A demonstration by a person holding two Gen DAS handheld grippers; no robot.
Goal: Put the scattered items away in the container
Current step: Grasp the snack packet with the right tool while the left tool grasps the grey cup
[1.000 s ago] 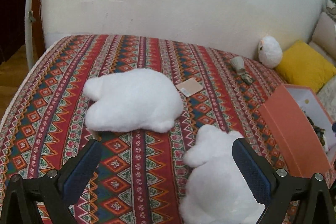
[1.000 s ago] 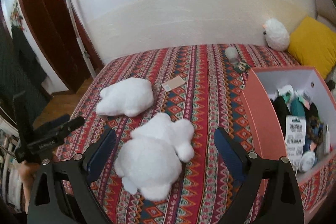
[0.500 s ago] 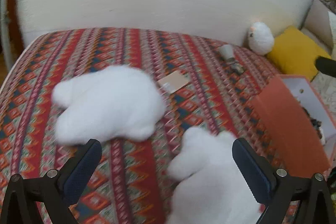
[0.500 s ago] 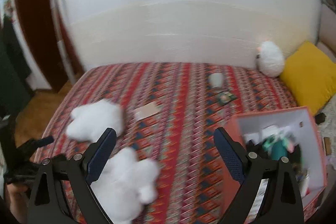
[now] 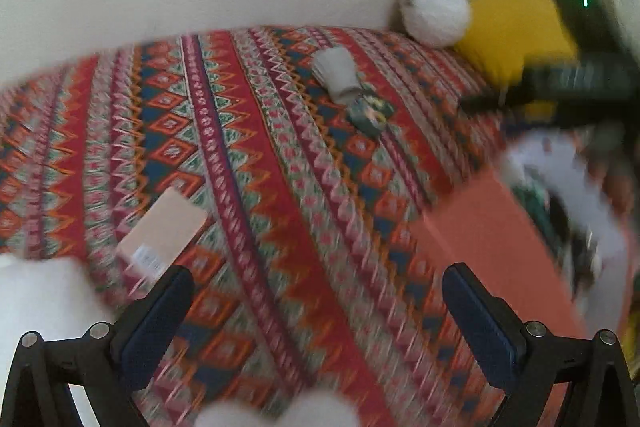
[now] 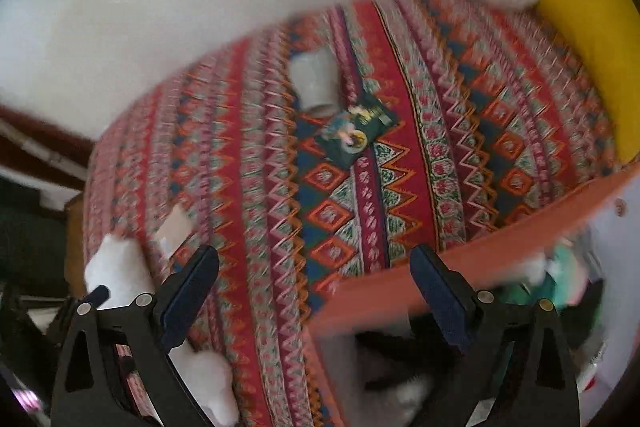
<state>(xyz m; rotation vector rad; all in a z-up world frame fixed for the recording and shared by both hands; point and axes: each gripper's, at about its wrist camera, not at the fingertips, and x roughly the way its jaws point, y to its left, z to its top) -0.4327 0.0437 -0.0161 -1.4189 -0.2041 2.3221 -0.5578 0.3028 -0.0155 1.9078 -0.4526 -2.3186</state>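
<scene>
Left wrist view is blurry, and the left gripper [image 5: 318, 301] has its two dark fingers spread wide with nothing between them. At the left edge of the bed [image 5: 248, 131] a white plush toy [image 5: 44, 311] pokes into the picture, and a second white plush [image 5: 280, 409] shows at the bottom edge. Just past the left finger lies a flat pink card [image 5: 162, 235] on the striped red cover. Farther back, near the middle of the bed, a small grey cup [image 5: 336, 75] lies on its side, touching a dark green packet [image 5: 370, 113]. At the far right corner, against the wall, sits a round white fluffy toy [image 5: 434, 7] beside a yellow cushion [image 5: 516, 31]. On the right edge of the bed stands the orange box [image 5: 492, 247], open on top, with mixed things inside that are too blurred to name. Right wrist view shows the right gripper [image 6: 314, 301] also opened wide and holding nothing. From left to right there, the white plush toy [image 6: 116, 269] sits at the bed's left edge, then the pink card [image 6: 174, 229], then the grey cup [image 6: 314, 81] and green packet [image 6: 358, 133] in the middle, then the orange box [image 6: 480, 247] at the right, with its near wall right by the right finger.
</scene>
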